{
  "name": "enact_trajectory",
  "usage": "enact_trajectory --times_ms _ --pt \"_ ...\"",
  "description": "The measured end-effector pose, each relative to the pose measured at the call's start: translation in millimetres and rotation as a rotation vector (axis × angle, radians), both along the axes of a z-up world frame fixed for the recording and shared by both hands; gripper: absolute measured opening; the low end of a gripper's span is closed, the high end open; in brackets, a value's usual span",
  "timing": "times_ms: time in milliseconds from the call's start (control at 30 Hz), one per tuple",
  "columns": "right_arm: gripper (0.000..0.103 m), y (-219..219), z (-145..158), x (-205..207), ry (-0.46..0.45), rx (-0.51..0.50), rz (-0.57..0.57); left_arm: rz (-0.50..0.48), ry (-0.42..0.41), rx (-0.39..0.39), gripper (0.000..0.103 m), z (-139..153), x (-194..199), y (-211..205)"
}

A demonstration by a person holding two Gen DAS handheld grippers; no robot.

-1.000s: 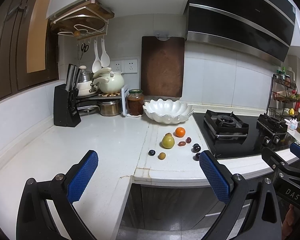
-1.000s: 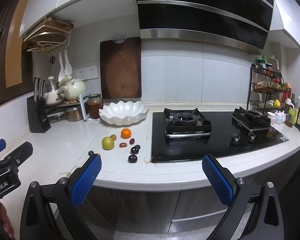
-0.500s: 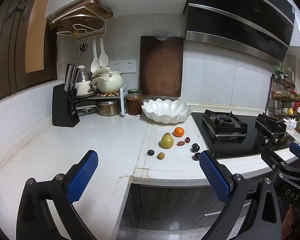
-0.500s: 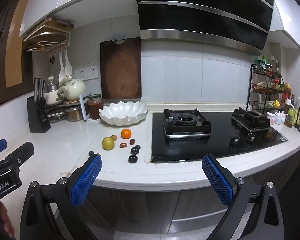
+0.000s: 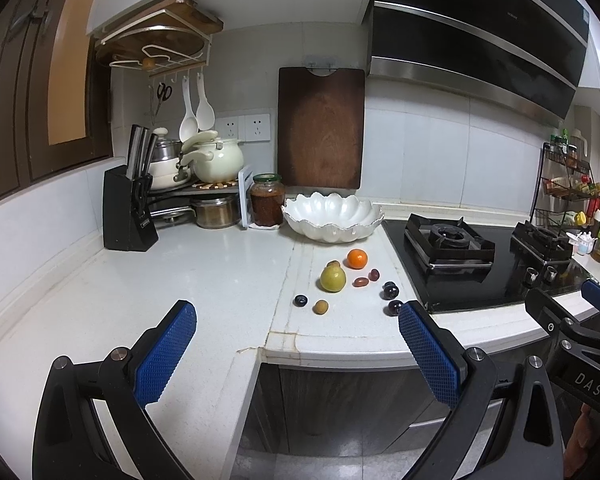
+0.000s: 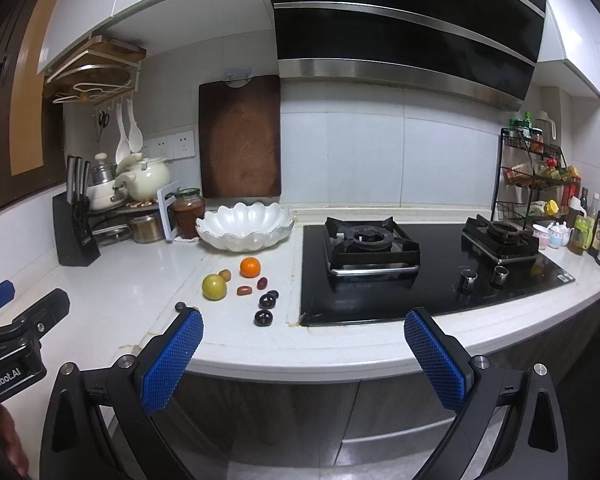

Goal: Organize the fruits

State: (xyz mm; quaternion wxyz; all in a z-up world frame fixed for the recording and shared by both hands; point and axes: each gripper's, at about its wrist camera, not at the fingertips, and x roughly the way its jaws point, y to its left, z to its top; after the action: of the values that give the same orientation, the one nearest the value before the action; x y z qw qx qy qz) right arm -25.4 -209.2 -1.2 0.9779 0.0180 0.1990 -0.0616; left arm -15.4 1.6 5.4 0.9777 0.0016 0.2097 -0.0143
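Loose fruit lies on the white counter in front of an empty white scalloped bowl: an orange, a yellow-green pear, red dates, dark plums and small brown fruits. My left gripper is open and empty, held off the counter's front edge. My right gripper is open and empty, in front of the counter, right of the fruit.
A black gas hob lies right of the fruit. A knife block, pots and a jar stand at the back left. A cutting board leans on the wall. A spice rack stands far right.
Both views have shifted only slightly; the fruit and bowl have not moved. Both grippers stay open and empty.
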Motion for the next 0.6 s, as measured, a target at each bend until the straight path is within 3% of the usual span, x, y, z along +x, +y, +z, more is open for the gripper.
enact_trajectory --times_ms 600 --pt "0.102 -1.5 -2.9 5.3 0.016 0.004 0.007 0.010 0.029 0.008 0.103 -6.8 7.9 4.1"
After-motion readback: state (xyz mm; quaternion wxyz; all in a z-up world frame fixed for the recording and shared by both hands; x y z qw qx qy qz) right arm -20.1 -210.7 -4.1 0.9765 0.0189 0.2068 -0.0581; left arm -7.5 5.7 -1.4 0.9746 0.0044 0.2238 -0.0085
